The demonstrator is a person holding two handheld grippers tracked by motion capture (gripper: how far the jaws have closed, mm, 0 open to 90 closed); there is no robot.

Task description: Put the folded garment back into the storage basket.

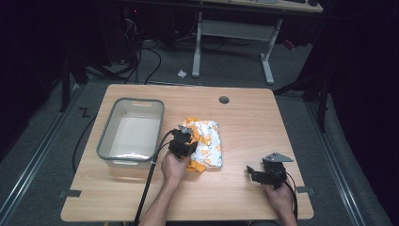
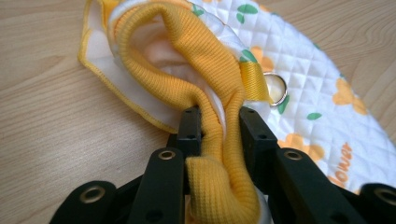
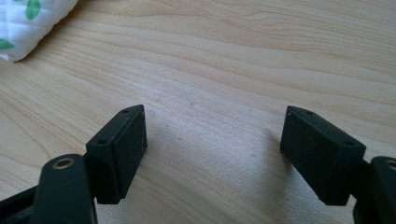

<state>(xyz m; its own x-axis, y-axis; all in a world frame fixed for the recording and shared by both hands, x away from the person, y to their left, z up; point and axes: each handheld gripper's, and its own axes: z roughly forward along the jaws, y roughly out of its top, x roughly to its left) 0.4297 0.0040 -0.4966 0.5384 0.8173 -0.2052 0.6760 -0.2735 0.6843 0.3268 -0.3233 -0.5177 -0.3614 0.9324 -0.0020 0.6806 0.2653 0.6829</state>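
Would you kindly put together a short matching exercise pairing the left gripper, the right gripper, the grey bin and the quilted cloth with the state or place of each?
Things:
1. left gripper
2. right gripper
3. grey bin
4. quilted cloth

States or places:
A. empty, on the table's left half
B. jaws wide apart over bare wood
C. lying mid-table, white with orange flowers
D. jaws closed on a yellow ribbed edge

Pairs: 1-D, 2-B, 3-A, 4-C
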